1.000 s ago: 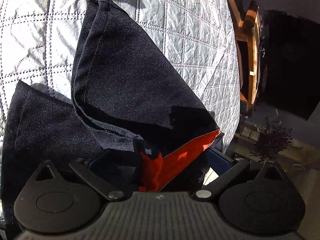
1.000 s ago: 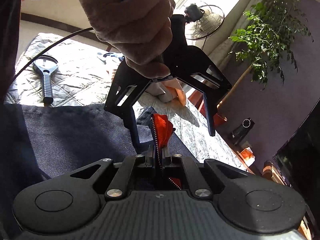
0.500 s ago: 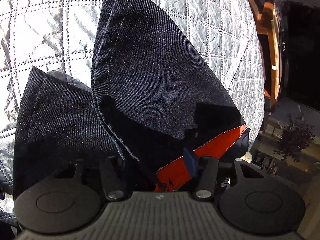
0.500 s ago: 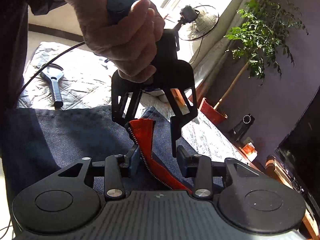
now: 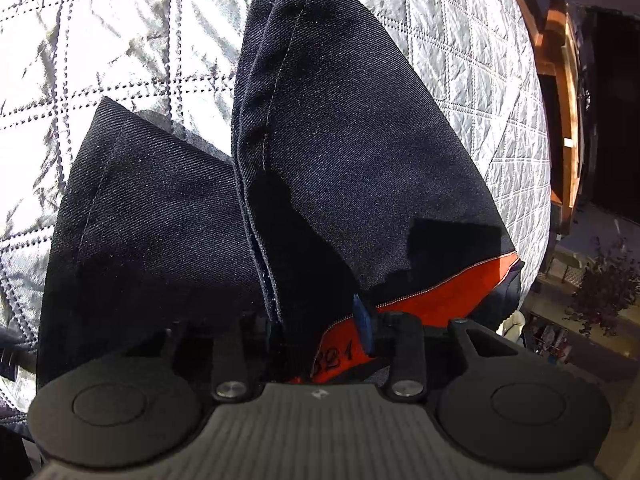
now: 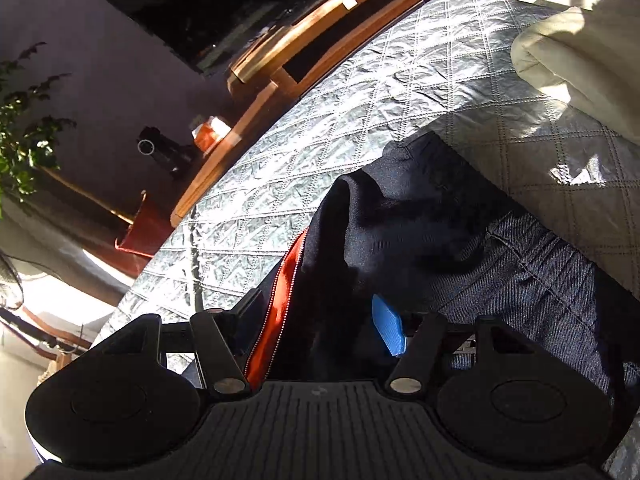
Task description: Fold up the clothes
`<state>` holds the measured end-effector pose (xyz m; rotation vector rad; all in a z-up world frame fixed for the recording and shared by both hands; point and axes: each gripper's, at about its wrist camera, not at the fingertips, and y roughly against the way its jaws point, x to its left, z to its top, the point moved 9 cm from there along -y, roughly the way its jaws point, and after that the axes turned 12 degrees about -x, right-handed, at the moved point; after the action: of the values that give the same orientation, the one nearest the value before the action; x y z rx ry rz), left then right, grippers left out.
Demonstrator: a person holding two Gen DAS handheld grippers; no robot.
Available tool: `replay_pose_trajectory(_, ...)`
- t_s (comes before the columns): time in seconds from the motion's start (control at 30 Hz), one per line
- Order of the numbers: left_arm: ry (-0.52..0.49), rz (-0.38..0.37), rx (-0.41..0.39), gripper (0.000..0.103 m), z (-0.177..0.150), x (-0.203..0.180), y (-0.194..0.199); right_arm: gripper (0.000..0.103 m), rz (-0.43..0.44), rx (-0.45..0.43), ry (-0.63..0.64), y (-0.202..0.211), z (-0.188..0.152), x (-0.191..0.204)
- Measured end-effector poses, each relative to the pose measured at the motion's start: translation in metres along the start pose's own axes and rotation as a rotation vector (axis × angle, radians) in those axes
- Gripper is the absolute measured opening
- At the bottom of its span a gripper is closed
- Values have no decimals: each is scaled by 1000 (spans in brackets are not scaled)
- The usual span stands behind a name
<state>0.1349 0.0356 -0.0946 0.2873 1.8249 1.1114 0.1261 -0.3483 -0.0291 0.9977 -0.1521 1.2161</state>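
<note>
While the dark denim garment point(image 5: 360, 168) lies only partly folded on the quilted bed cover point(image 5: 120, 60), the fold looks well short of done — one flap stands up at frame centre, a second panel point(image 5: 152, 220) lies lower left, and squaring and flattening remain. The left gripper point(image 5: 320, 320) has its fingers opening a little, with the denim and its orange zipper lining point(image 5: 448, 292) between them; whether the pads press cannot be told. The right gripper point(image 6: 320, 320) is opening too — cloth lies between its fingers, and its blue pad point(image 6: 388, 328) stands clear of the fabric. Only the right view shows the garment's stitched waistband point(image 6: 540, 264) at lower right and a cream cushion point(image 6: 576, 52) at upper right
</note>
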Motion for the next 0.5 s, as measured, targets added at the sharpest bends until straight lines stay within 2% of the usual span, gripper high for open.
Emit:
replay_pose_trajectory(0.03,3,-8,-5,47,0,-1,0,65,-14,2,-56,-7,8,-10)
replay_pose_trajectory(0.1,10,-25,-14,63,-1,-4,0,65,-25,-20,-53,-16,22,-13)
replay_pose_trajectory(0.13,11,-31,-19,66,-2,-5,0,65,-13,-14,-76,-21,28,-15)
replay_pose_trajectory(0.17,-1,-28,-21,65,-2,-7,1,66,3,20,-120,-26,26,-15)
replay_pose_trajectory(0.2,-19,-19,-21,58,-3,-8,1,67,19,55,-163,-31,25,-16)
replay_pose_trajectory(0.3,-49,-28,-5,39,-7,-14,-1,68,37,238,-228,-30,-9,-6)
replay_pose_trajectory(0.33,-54,-33,-3,36,-7,-16,-1,68,74,282,-227,-22,-25,2)
replay_pose_trajectory(0.4,-56,-44,-6,21,-7,-18,0,70,122,364,-207,-3,-62,15)
replay_pose_trajectory(0.5,-58,-60,-17,14,-7,-19,3,72,104,437,-122,19,-112,20)
